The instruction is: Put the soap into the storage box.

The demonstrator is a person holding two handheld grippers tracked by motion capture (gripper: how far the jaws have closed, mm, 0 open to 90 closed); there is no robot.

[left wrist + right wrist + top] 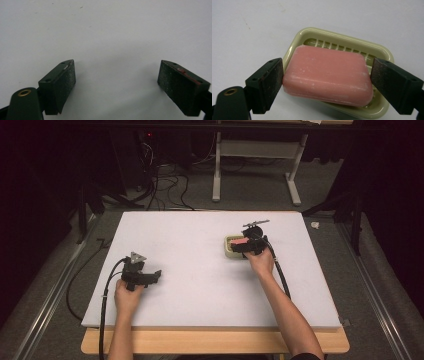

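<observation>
**Right gripper view: soap bar bracketed end to end**

Right gripper view puts the right hand-held gripper (327, 82) astride the pink soap bar (328, 75), one pad (270, 82) touching one end, the other just at the far end; whether it squeezes yet, I cannot tell. The bar's long axis runs jaw to jaw, tilted on the pale green soap dish (384, 53) beneath. The left hand-held gripper (157, 274) sits well apart, jaws wide and empty, over the white bench (190, 235). Beyond lie cables and a floor stand.
</observation>
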